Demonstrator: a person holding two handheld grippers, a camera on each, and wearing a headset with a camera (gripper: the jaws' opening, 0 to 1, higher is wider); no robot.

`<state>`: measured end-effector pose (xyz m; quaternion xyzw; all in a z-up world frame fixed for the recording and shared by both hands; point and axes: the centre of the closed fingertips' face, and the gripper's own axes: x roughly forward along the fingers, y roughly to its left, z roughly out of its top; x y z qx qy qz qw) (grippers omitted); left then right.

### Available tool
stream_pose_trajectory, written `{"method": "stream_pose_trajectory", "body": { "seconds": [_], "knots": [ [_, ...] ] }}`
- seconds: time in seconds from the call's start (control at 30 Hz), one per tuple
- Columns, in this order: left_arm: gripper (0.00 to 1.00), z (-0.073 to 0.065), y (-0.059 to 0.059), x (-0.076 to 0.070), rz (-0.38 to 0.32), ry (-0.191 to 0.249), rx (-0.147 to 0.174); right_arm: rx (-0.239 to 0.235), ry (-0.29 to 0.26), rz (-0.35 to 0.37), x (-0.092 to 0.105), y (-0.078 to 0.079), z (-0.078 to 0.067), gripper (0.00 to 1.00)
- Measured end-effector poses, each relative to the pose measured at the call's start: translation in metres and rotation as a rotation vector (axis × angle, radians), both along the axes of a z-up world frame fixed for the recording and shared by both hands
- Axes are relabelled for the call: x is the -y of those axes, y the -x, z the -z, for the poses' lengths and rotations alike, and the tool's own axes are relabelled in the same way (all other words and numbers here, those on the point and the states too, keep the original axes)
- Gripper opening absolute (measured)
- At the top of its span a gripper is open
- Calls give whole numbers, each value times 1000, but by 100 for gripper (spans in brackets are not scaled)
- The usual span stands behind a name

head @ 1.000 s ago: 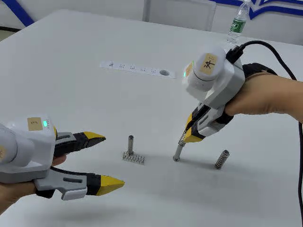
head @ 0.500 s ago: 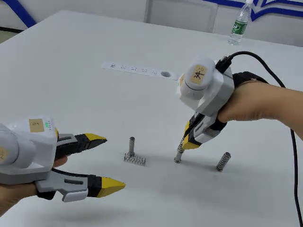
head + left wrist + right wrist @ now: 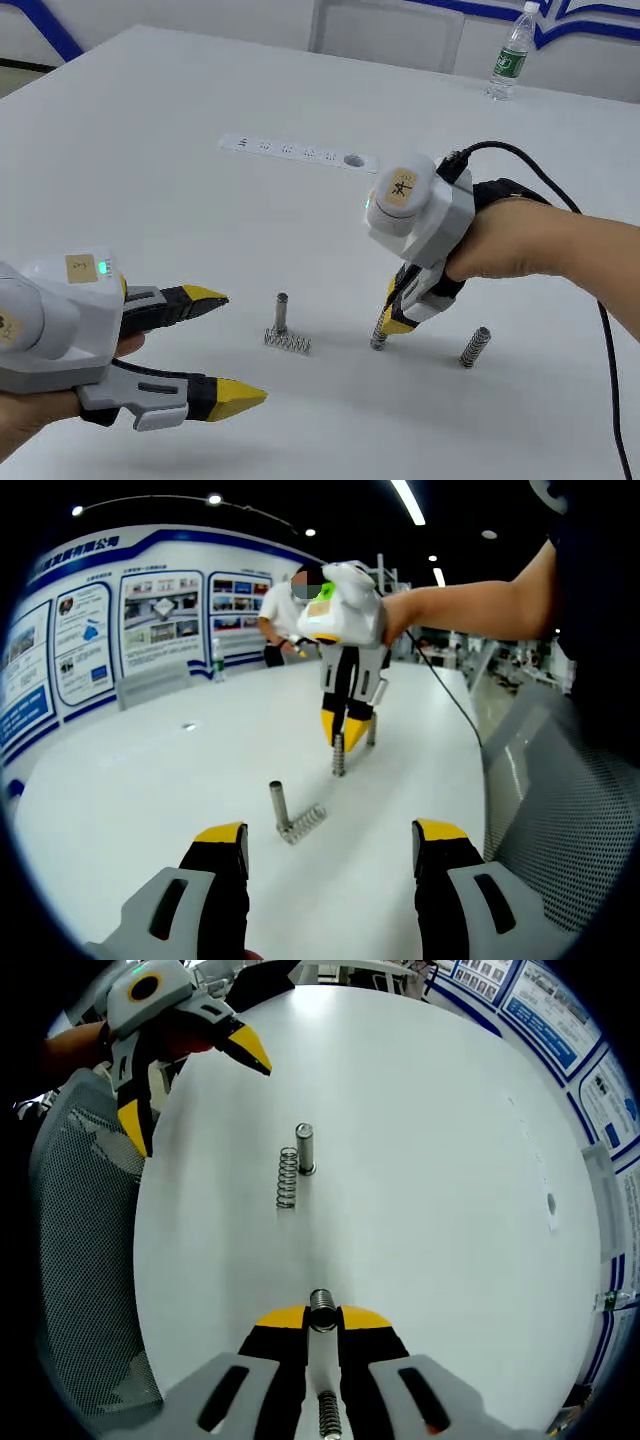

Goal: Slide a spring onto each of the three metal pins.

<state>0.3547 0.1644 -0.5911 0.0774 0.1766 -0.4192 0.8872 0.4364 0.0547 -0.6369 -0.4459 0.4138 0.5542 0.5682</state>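
At the near-left corner of the desk [image 3: 150, 200], the left tool [image 3: 245, 347] lies level in a hand and points right, its jaws wide apart. Its tan sticker carries a mark too small to read. Toward the near edge stands a bare pin [image 3: 281, 311], with a loose spring [image 3: 287, 342] lying flat at its foot. To the right, the right tool [image 3: 385, 325] tips steeply down from a bent wrist, clamped on the held spring [image 3: 321, 1305] over the middle pin [image 3: 377, 343]. Further right, a third spring [image 3: 472, 346] stands slightly tilted.
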Motion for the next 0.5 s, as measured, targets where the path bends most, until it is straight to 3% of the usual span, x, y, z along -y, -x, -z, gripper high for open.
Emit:
{"method": "stream_pose_trajectory", "body": {
  "seconds": [0.5],
  "knots": [
    [67,0,0,-1,-4,1,0,-2,-9,18,-2,0,5,12]
  ]
}}
